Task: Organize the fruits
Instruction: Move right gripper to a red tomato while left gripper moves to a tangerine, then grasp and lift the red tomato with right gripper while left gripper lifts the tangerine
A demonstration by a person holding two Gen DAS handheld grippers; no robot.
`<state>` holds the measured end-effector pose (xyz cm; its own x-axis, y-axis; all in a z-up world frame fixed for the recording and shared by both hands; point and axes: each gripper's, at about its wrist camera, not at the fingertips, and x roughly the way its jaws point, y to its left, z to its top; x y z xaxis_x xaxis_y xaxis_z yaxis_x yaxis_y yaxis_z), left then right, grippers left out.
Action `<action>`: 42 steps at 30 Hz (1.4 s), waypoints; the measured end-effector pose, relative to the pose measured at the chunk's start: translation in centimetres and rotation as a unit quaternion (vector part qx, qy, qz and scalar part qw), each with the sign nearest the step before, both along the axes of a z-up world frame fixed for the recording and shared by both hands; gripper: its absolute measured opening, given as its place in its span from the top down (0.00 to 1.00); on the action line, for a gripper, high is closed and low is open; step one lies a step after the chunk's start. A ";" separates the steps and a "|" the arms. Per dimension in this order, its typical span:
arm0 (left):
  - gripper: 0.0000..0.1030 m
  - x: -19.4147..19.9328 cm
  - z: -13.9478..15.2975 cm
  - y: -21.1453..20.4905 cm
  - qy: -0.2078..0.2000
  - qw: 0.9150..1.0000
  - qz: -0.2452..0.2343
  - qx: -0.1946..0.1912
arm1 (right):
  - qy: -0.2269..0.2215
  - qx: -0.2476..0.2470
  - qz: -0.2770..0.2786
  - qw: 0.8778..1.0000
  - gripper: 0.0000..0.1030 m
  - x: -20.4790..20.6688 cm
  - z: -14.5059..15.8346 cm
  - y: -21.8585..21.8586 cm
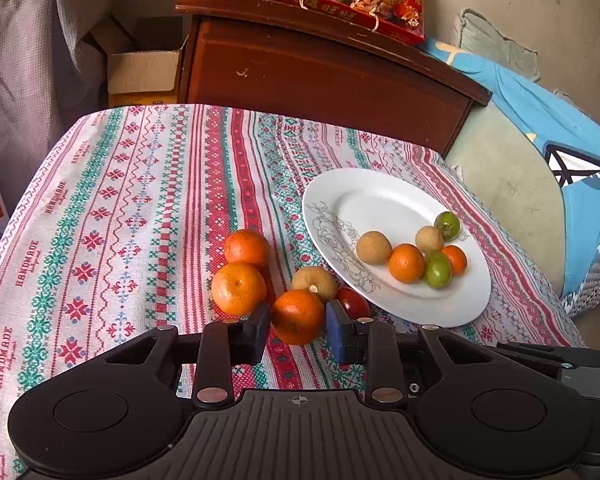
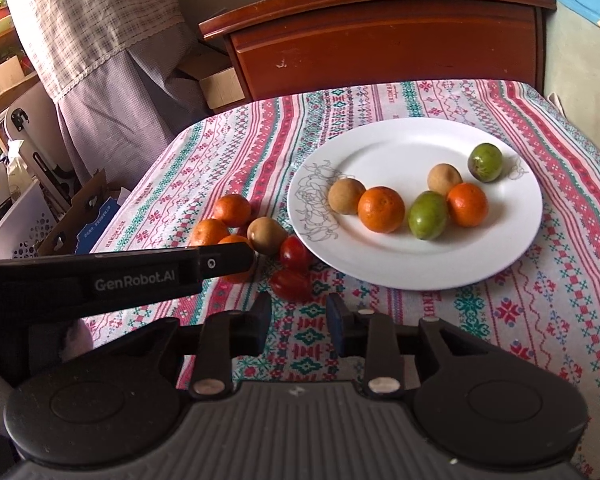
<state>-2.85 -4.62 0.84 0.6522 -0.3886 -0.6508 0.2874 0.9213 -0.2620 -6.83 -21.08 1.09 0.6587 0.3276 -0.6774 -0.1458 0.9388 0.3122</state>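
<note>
— What's the left gripper doing?

— Its fingers stand either side of a tangerine on the tablecloth, pads right at its flanks. I can't tell if they're pressing it.

— And the rest of the fruit?

— Two more tangerines just beyond its left finger, a brown fruit straight ahead, and the white plate past the right finger, with six fruits on it.

— The right gripper?

— Spread apart, holding nothing. Two red tomatoes lie just ahead of its tips.

Oranges: five. Brown fruits: three. Green fruits: two. Tomatoes: two. Plate: one.
</note>
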 end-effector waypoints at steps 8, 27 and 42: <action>0.72 0.6 -0.5 0.0 0.018 1.000 -0.007 -0.014 | -0.011 -0.020 0.002 1.000 0.67 0.7 -0.3 1.2; 0.73 -0.3 -0.3 0.4 0.009 1.000 0.010 -0.009 | -0.016 -0.019 0.004 1.000 0.77 0.6 -0.1 0.9; 0.73 -1.0 2.2 0.9 -0.019 0.999 0.023 -0.025 | -0.051 -0.023 -0.019 0.998 0.77 -0.2 2.4 -0.4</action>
<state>-3.86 -3.68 3.07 0.6934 -0.3891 -0.6065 0.2563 0.9198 -0.2971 -7.08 -21.46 3.50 0.7358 0.2711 -0.6206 -0.1391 0.9574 0.2533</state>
